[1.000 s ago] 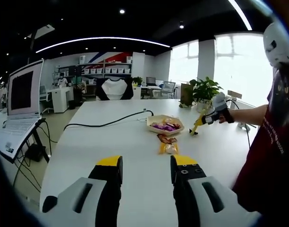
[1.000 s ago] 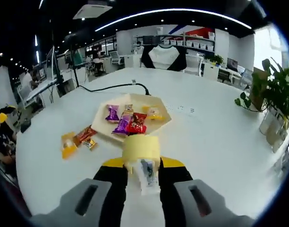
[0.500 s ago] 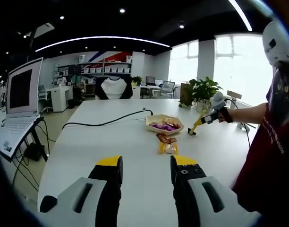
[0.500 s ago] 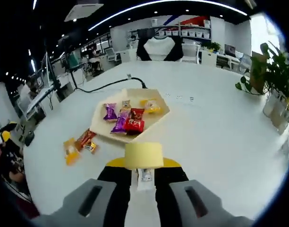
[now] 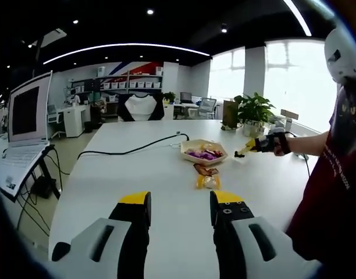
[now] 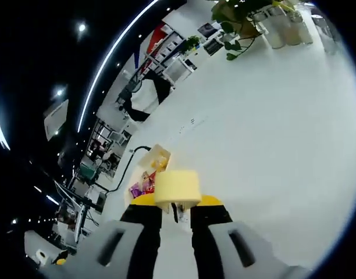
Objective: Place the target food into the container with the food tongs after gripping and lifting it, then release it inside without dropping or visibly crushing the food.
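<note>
We are seeing a white table (image 5: 166,174) carrying a beige tray (image 5: 204,152) of purple and red sweets (image 5: 203,154), orange and yellow wrappers (image 5: 207,176) beside it, and a black cable (image 5: 131,150). Both grippers are showing grey bodies with black, yellow-tipped jaws: left gripper (image 5: 178,210), right gripper (image 6: 175,203).

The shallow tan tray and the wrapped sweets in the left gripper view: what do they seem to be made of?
The shallow tan tray looks like pale wood or pressed fibre: matte, even beige, angular rim; too small to settle. The wrapped sweets in it, and the orange packets on the glossy white table, seem to be plastic or foil film, judging by their bright, saturated colours.
</note>
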